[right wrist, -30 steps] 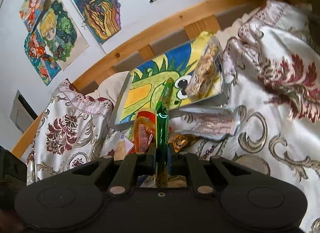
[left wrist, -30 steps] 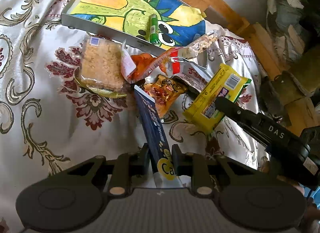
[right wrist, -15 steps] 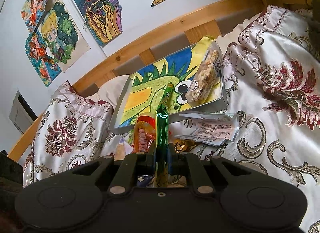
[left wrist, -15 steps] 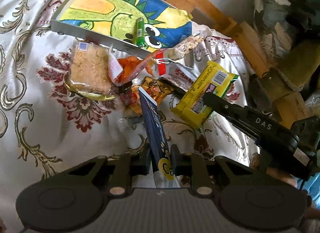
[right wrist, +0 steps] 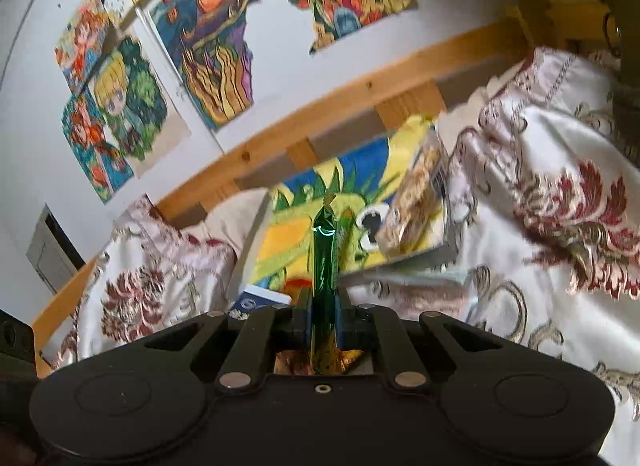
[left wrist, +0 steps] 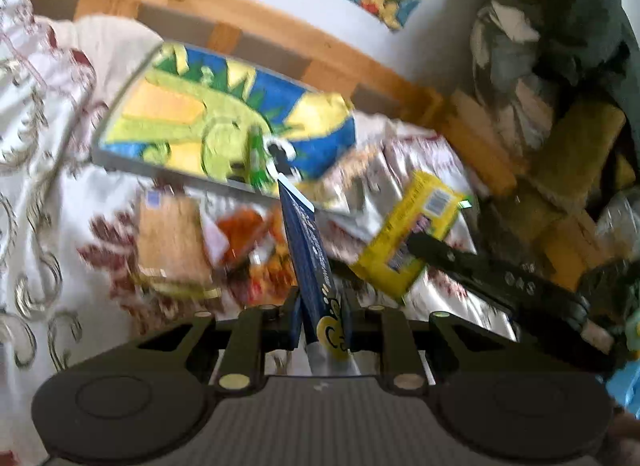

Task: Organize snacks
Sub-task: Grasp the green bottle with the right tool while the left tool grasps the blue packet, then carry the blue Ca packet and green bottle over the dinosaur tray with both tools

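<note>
My left gripper [left wrist: 320, 318] is shut on a long dark blue snack packet [left wrist: 310, 254] and holds it edge-up above a heap of snacks on the bed. My right gripper [right wrist: 323, 308] is shut on a green-wrapped snack [right wrist: 325, 258], which the left wrist view shows as a yellow-green pack [left wrist: 412, 238] held from the right. A dinosaur-painted box [left wrist: 224, 117] lies beyond the heap with a small green stick [left wrist: 254, 157] on it. It also shows in the right wrist view [right wrist: 304, 225], with a clear bag of nuts [right wrist: 416, 197] on its right edge.
A clear pack of crisp squares [left wrist: 172, 242], orange and red packets [left wrist: 248, 234] and a silvery wrapper [left wrist: 400, 169] lie on the floral bedspread [left wrist: 36, 169]. A wooden bed rail [right wrist: 360, 97] and a wall with drawings are behind. Clutter stands at the right [left wrist: 560, 105].
Both grippers have risen and tilted up toward the box with their snacks. The blue packet has lifted off the heap. The view is blurred by motion.
</note>
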